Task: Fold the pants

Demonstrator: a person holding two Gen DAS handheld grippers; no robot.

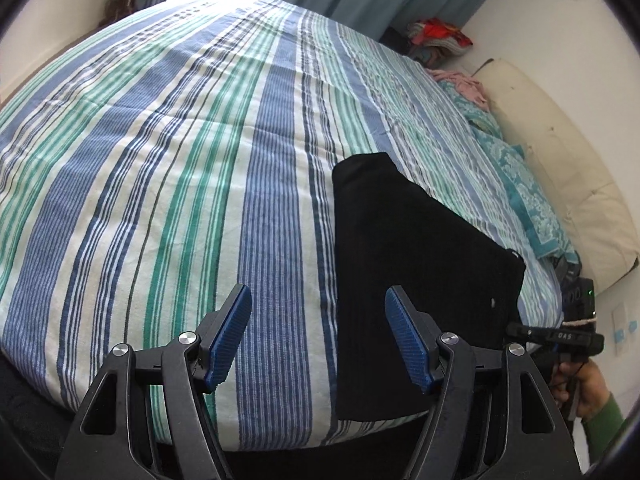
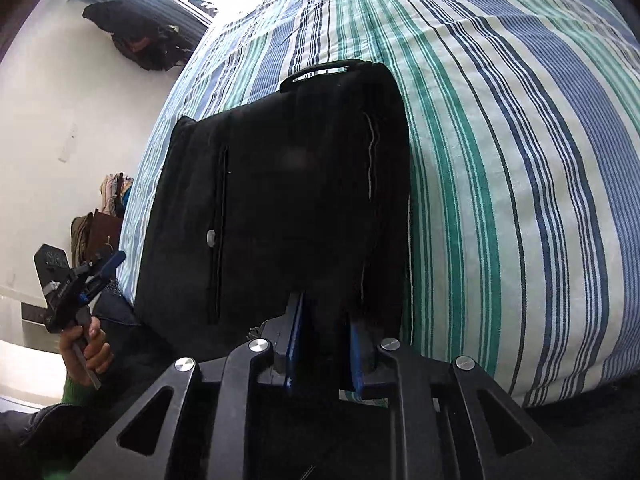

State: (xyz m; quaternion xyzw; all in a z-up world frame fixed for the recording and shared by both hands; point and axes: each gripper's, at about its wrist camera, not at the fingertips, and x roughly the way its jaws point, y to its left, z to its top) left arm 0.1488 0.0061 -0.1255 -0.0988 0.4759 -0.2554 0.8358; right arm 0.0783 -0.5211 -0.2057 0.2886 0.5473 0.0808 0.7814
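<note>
The black pants (image 2: 280,200) already lie as a compact folded bundle at the bed's (image 1: 160,160) near edge, the right gripper (image 2: 326,344) with its jaws pinched on their near end, the left gripper (image 1: 318,332) wide open and empty, so little folding looks left.

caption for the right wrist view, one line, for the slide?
Right gripper clamps the near edge of folded black pants on a striped bedspread; left gripper held off to the side.
</note>
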